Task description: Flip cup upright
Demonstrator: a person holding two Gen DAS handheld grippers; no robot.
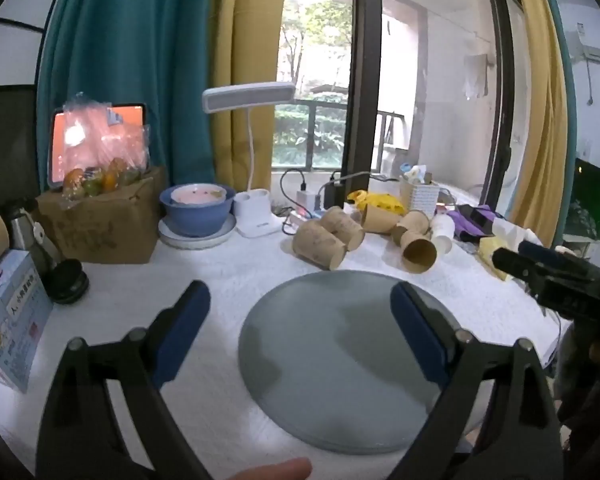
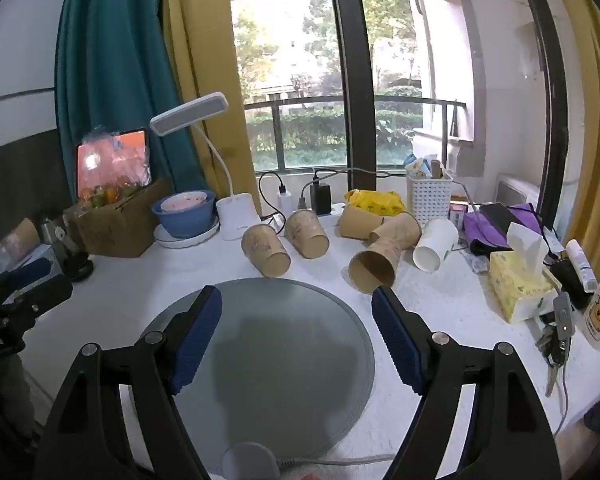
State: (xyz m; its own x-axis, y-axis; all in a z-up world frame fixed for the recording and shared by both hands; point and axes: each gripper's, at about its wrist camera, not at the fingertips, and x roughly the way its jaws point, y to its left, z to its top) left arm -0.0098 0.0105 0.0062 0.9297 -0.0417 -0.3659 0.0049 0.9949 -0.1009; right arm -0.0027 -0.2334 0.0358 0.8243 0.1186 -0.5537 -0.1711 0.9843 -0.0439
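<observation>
Both the left gripper [image 1: 300, 328] and right gripper [image 2: 296, 332] hang open and empty; the tipped paper cup [image 2: 374, 266] just ahead looks light and crushable, so pinch its sidewall gently.

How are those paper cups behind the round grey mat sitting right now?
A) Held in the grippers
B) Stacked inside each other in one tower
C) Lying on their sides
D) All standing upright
C: the brown paper cups and the white paper cup lie tipped over on the table beyond the grey mat, open mouths showing, while the left gripper and the right gripper are open and hold nothing.
</observation>
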